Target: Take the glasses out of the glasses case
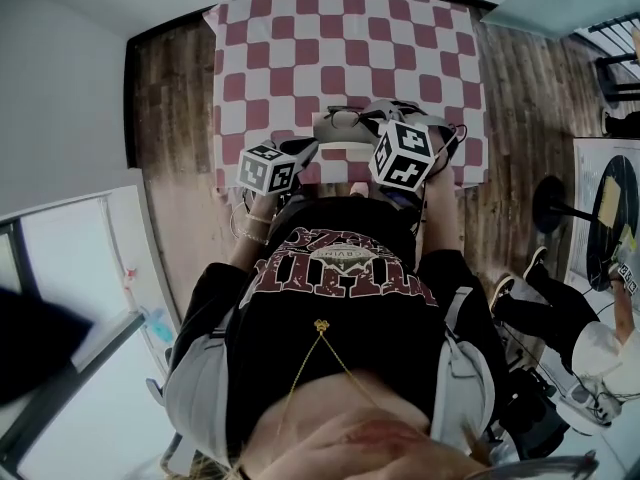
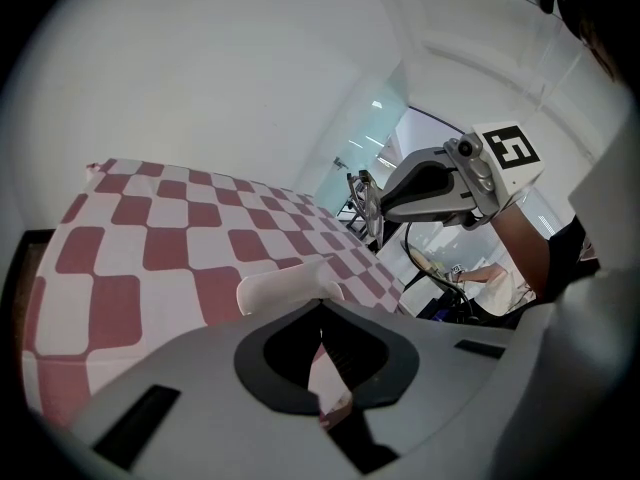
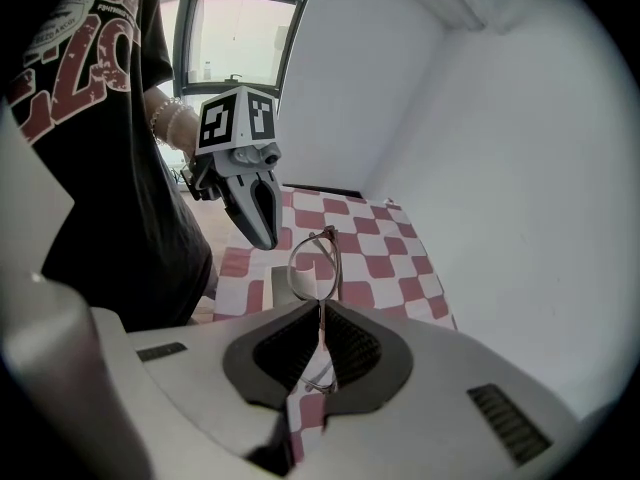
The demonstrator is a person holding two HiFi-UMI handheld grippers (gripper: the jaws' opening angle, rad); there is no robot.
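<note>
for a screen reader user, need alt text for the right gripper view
The right gripper has its jaws shut on a pair of thin-framed glasses, held above a red and white checked tablecloth. Beyond, the left gripper points down with jaws together, near a pale glasses case.

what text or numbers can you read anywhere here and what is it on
"ZO": big red letters on the person's black t-shirt; the rest of the word is cut off.
Smaller print on the t-shirt: too blurred to read.
Marker cubes: black and white square codes only, no words.
</note>
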